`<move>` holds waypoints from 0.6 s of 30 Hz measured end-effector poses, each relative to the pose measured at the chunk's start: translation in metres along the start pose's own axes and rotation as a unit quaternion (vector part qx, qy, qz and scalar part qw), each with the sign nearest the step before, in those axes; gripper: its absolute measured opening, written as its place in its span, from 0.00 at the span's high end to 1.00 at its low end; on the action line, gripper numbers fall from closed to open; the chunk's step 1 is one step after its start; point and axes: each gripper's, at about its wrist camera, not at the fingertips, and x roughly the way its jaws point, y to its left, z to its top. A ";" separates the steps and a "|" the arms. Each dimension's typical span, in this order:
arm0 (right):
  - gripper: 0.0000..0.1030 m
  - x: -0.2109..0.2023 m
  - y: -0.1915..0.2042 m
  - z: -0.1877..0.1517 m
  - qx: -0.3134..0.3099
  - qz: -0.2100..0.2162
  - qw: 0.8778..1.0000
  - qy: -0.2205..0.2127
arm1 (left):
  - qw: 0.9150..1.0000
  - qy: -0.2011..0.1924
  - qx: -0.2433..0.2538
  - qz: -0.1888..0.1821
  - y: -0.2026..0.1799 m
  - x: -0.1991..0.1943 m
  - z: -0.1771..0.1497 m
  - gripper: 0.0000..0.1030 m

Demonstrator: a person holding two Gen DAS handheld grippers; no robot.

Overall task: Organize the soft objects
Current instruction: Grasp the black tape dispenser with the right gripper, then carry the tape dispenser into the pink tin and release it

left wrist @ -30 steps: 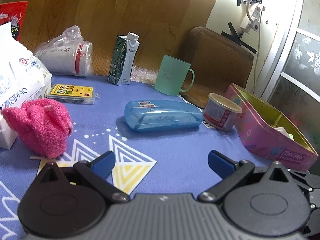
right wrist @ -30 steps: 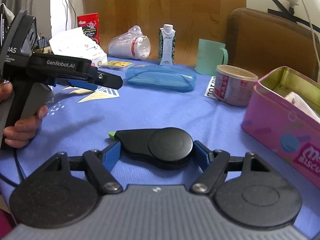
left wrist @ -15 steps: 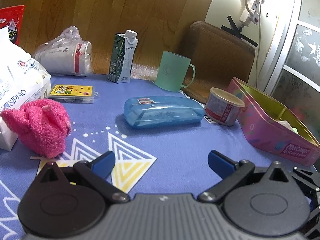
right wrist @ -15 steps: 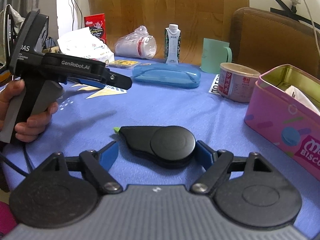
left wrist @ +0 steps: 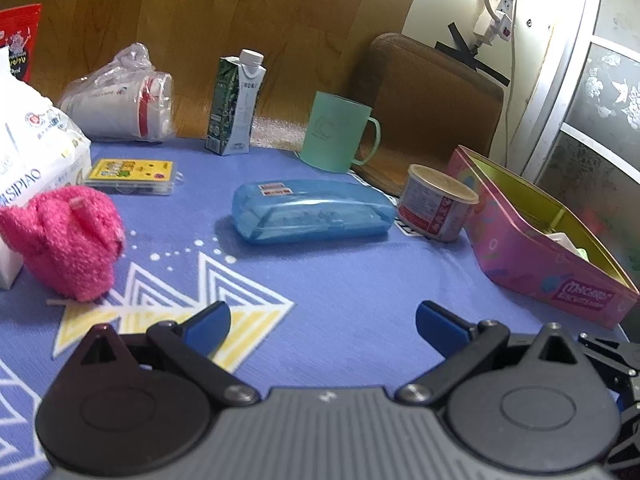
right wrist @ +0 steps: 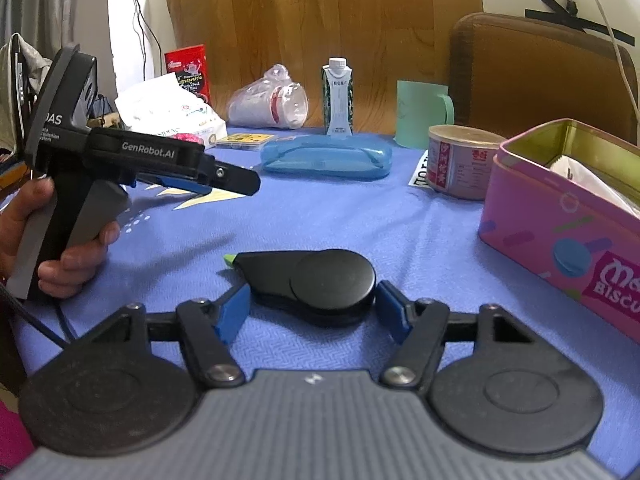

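Observation:
A fuzzy pink soft toy (left wrist: 68,236) lies on the blue patterned cloth at the left, beside a white tissue pack (left wrist: 28,168). My left gripper (left wrist: 322,324) is open and empty, low over the cloth, right of the toy. It shows from the side in the right wrist view (right wrist: 188,184). My right gripper (right wrist: 312,308) is open, its blue fingertips either side of a flat black disc-shaped device (right wrist: 312,284) lying on the cloth. A pink biscuit tin (right wrist: 560,216) stands open at the right, with something white inside.
Across the table stand a blue plastic case (left wrist: 312,212), a small can (left wrist: 436,204), a green mug (left wrist: 340,136), a milk carton (left wrist: 236,108), bagged cups (left wrist: 124,100) and a yellow card box (left wrist: 132,176). A brown chair back (left wrist: 432,100) stands behind.
The left gripper has drifted slightly back and up. The right gripper has eased back a little from the black device, its fingers staying open around it.

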 end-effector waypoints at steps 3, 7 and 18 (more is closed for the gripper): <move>0.31 -0.002 0.000 -0.002 -0.003 -0.001 1.000 0.001 | 1.000 0.006 -0.001 -0.017 -0.007 -0.002 -0.003 0.01; 0.31 -0.008 -0.002 -0.006 -0.005 -0.014 1.000 0.002 | 0.998 0.023 -0.002 -0.065 -0.021 -0.005 -0.006 0.01; 0.31 -0.016 -0.003 -0.015 -0.015 -0.024 1.000 -0.002 | 0.987 0.074 0.048 -0.136 -0.073 0.004 -0.024 0.10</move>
